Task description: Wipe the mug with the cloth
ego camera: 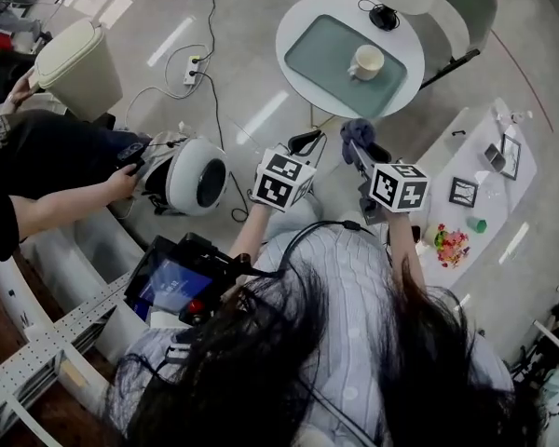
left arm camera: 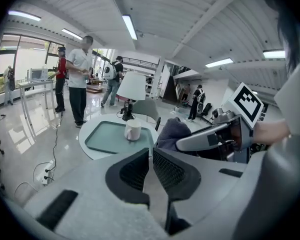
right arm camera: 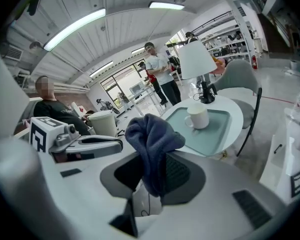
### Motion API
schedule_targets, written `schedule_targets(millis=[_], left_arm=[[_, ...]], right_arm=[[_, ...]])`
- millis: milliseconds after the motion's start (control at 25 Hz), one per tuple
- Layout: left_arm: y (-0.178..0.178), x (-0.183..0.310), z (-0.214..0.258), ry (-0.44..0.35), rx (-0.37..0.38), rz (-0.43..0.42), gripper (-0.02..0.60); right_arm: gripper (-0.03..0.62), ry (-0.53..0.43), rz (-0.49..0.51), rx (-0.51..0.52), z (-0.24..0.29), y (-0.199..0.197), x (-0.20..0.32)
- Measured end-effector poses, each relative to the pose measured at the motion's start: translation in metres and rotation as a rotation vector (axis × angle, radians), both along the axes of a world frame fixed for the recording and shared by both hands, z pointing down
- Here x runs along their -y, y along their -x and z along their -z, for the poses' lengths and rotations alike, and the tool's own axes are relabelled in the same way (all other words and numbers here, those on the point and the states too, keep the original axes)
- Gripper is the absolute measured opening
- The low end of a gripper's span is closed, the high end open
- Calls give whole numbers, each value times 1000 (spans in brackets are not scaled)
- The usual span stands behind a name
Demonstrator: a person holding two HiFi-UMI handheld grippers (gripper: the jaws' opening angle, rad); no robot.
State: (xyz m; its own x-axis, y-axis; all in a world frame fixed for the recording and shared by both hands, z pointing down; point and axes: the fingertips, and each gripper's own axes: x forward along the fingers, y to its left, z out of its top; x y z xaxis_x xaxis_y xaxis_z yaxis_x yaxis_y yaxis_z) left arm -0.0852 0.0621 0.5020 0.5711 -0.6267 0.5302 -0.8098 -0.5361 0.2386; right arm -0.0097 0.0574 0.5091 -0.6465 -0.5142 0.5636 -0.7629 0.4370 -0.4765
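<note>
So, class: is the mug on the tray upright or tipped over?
Upright: the mug stands on its base on the tray, open mouth facing up.

The mug (ego camera: pixel 366 61) is cream-white, the tray (ego camera: pixel 328 43) a pale grey-green, and the round table (ego camera: pixel 296 21) plain white. The cloth (right arm camera: pixel 151 136) is dark blue and looks fuzzy, while the right gripper (right arm camera: pixel 152 170) and the left gripper (left arm camera: pixel 151 159) are both light grey with black ribbed pads (left arm camera: pixel 135 170). Each marker cube (ego camera: pixel 283 179) carries a pattern of black squares on white, the person's shirt (ego camera: pixel 349 277) has fine pale-blue stripes, the bin (ego camera: pixel 74 63) is beige and the floor (ego camera: pixel 261 91) is glossy grey.
</note>
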Motion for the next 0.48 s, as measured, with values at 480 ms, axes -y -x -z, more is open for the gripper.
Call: schedule_targets(millis=[480], left_arm=[[-4,25,-12,32,-25,-84,38]], right_arm=[[98,14,-59,-51,-4,-2,17]])
